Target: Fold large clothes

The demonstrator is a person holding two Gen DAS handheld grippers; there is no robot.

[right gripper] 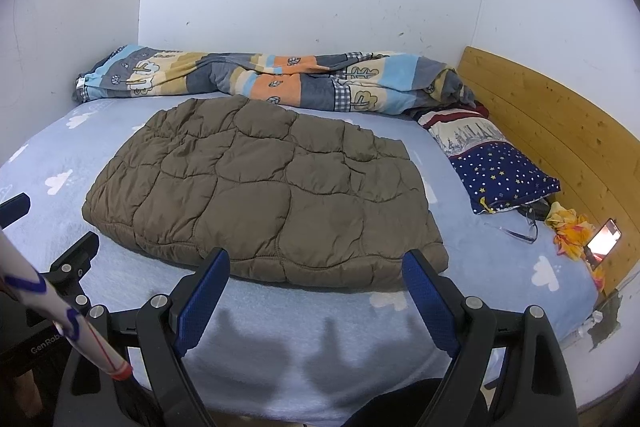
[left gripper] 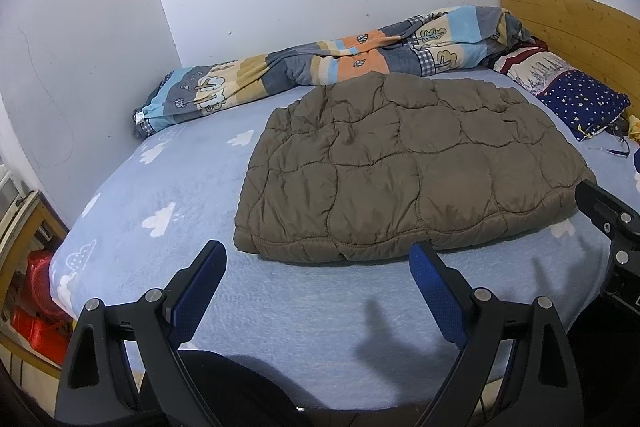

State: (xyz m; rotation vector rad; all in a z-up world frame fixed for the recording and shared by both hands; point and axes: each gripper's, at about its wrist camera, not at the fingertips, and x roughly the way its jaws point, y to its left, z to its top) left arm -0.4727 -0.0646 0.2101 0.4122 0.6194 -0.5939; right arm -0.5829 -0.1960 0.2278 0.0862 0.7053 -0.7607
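Note:
A brown quilted jacket (left gripper: 404, 167) (right gripper: 264, 195) lies folded into a flat rectangle in the middle of a bed with a light blue cloud-print sheet (left gripper: 168, 195) (right gripper: 480, 259). My left gripper (left gripper: 318, 255) hovers open just short of the jacket's near edge, nothing between its blue pads. My right gripper (right gripper: 316, 263) is open too, its fingertips level with the jacket's near edge and clear of the cloth. In the left wrist view the right gripper's black fingers (left gripper: 604, 211) show at the right edge. The left gripper's fingers (right gripper: 76, 251) appear at the left edge of the right wrist view.
A striped patchwork quilt (left gripper: 320, 67) (right gripper: 280, 79) is bunched along the wall behind the jacket. A star-print pillow (left gripper: 572, 95) (right gripper: 496, 167) lies by the wooden headboard (right gripper: 552, 131). Glasses (right gripper: 516, 227), a yellow cloth (right gripper: 568, 227) and a lit phone (right gripper: 606, 237) sit near it. Red items (left gripper: 36, 291) stand beside the bed.

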